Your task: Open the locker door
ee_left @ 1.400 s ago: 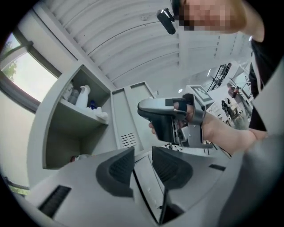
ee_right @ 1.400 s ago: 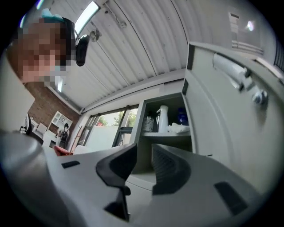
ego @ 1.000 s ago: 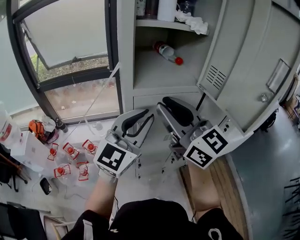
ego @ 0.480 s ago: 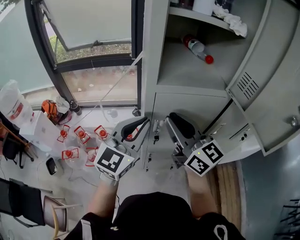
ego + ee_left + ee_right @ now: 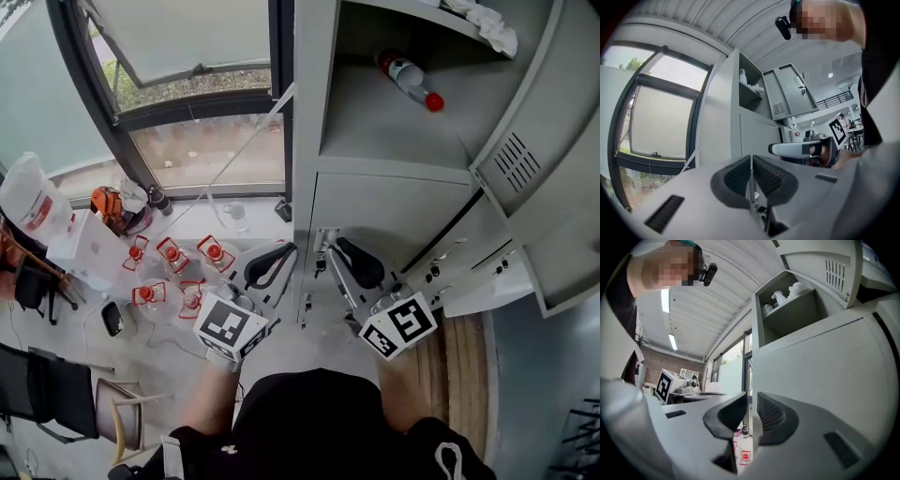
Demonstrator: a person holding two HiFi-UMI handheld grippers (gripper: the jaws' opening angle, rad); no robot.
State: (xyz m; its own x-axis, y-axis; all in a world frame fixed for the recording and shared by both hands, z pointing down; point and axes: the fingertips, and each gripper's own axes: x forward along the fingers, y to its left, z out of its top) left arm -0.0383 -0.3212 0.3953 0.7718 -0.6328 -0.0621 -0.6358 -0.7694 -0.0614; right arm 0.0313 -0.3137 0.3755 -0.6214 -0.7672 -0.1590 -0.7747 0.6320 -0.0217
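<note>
The grey locker's upper door (image 5: pixel 553 169) stands swung open to the right, baring a compartment (image 5: pixel 394 122) with a red-capped bottle (image 5: pixel 408 77) lying in it and white cloth (image 5: pixel 492 33) on the shelf above. Below it a lower door (image 5: pixel 384 211) is flush shut. My left gripper (image 5: pixel 286 248) (image 5: pixel 751 159) and right gripper (image 5: pixel 339 244) (image 5: pixel 751 401) hang side by side low before the locker's base, touching nothing. The jaws of both are closing, down to a thin slit with nothing between them. The open door (image 5: pixel 825 263) shows overhead in the right gripper view.
Further lower locker doors (image 5: pixel 478 272) stand ajar at the right over a wooden strip (image 5: pixel 459 375). Several red-capped containers (image 5: pixel 173 258) and a phone (image 5: pixel 112 317) lie on the floor at the left, below a dark-framed window (image 5: pixel 178 94). A chair (image 5: pixel 47 394) stands lower left.
Both grippers have drawn back from the open door and sunk lower in the view. Their jaws have come together. The locker now appears higher and farther away.
</note>
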